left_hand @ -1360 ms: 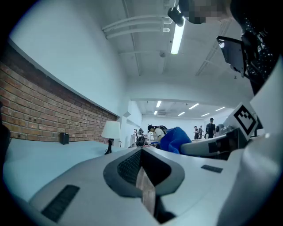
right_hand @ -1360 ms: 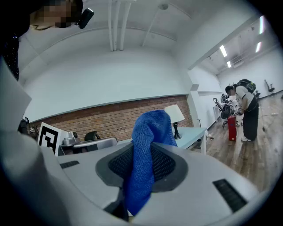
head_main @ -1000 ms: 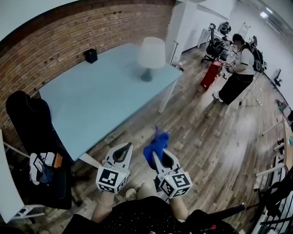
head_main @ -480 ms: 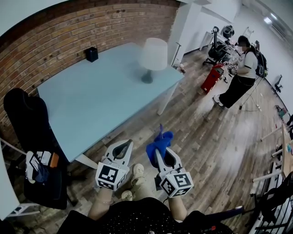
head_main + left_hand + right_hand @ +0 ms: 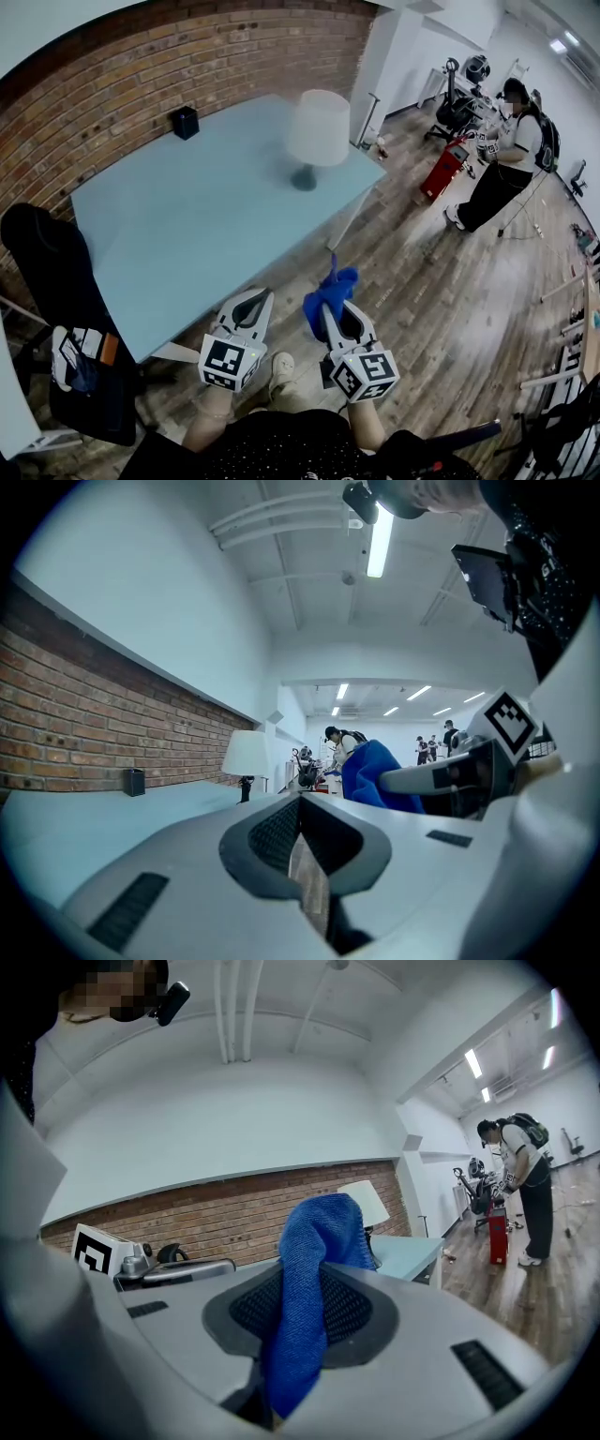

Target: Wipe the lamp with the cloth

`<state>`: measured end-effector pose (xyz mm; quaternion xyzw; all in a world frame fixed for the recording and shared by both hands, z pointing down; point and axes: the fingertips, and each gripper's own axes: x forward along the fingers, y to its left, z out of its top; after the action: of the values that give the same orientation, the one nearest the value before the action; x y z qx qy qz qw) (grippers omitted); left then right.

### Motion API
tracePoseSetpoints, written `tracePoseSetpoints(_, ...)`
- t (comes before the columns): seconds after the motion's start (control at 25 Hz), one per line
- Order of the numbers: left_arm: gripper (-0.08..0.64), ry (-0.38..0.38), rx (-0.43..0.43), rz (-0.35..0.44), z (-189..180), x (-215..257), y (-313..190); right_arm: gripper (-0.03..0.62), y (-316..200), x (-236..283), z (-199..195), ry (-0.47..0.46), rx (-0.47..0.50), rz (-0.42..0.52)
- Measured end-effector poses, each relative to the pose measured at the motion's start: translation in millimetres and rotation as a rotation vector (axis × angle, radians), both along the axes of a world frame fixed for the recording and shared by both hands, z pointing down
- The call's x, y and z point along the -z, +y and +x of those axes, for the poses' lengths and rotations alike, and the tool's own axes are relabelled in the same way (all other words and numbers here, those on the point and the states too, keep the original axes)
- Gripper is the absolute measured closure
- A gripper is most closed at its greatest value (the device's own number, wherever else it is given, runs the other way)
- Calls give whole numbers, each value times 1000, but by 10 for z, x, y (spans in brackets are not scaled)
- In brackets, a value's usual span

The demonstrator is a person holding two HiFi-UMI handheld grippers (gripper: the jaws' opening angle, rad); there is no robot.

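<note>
The lamp [image 5: 317,131], with a white shade and a dark base, stands near the far right corner of the pale blue table [image 5: 187,225]. It also shows far off as the lamp [image 5: 246,755] and lamp [image 5: 367,1202]. My right gripper [image 5: 328,306] is shut on a blue cloth [image 5: 331,289], which sticks up out of the jaws, over the wood floor short of the table. The cloth [image 5: 311,1279] fills the jaws in the right gripper view. My left gripper [image 5: 255,298] is shut on nothing, beside the right one, near the table's front edge.
A small black box [image 5: 185,122] sits at the table's back by the brick wall. A dark chair [image 5: 56,272] with things on it stands at the left. A person with a backpack [image 5: 506,155] stands far right near a red object [image 5: 447,169].
Both grippers keep their pose and the cloth stays held. The view has shifted a little, so the table and lamp sit slightly lower and further right. The far person has stepped right.
</note>
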<state>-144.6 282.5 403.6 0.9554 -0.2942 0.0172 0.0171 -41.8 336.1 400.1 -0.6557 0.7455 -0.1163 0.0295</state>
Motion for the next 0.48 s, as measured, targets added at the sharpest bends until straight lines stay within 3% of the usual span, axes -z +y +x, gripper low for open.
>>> tracePoseSetpoints(0.48, 551, 8, 49, -5, 520, 61, -962, 497, -936, 59, 544, 3, 43, -1)
